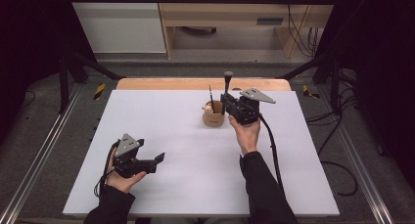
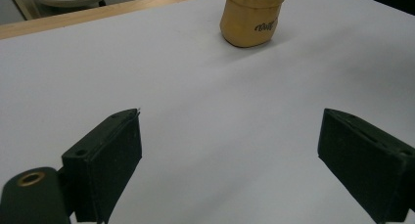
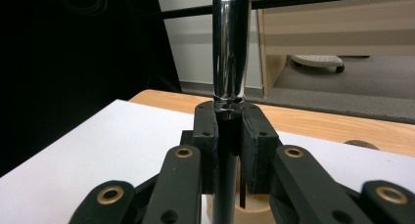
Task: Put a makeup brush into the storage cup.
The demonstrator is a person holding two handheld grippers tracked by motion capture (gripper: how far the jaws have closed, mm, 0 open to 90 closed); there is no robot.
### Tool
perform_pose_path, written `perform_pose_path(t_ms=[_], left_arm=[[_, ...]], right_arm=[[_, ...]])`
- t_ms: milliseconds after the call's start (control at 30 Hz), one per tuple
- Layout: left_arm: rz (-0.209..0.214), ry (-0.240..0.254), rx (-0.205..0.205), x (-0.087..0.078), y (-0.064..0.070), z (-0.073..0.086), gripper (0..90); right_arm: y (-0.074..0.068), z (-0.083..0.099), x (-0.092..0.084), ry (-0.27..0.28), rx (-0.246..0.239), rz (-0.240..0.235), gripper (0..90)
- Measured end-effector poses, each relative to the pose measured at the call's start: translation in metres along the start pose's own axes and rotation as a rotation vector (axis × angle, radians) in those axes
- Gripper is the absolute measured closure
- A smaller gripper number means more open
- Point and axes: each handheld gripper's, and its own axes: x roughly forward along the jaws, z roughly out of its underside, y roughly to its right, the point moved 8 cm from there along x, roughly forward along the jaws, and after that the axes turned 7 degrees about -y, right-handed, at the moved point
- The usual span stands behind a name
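**Brush upright over the holder**

Right gripper fingers clenched on the makeup brush, upright so its handle lines up with the wooden holder directly below. Left gripper idles released over the counter, well apart.

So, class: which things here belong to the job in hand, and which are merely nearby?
In the job:
- right gripper, shut on the brush
- tan holder
- thin dark tool standing in it

Merely nearby:
- left gripper, open over bare table
- wooden furniture behind
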Motion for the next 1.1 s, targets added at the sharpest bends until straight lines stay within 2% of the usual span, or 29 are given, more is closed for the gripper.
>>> perform_pose_path(t_ms=[400,767,1100], left_arm=[[-0.002,0.008,-0.006,-0.002,-0.003,-0.001,8.7],[-0.003,0.008,-0.006,-0.003,-0.004,-0.001,8.8],[-0.005,0.009,-0.007,-0.004,-0.004,-0.001,8.9]], right_arm=[[0.01,-0.007,0.022,-0.007,0.01,0.044,78.8],[0.014,-0.005,0.038,-0.008,0.019,0.058,78.8],[0.02,0.004,0.05,-0.024,0.03,0.071,78.8]])
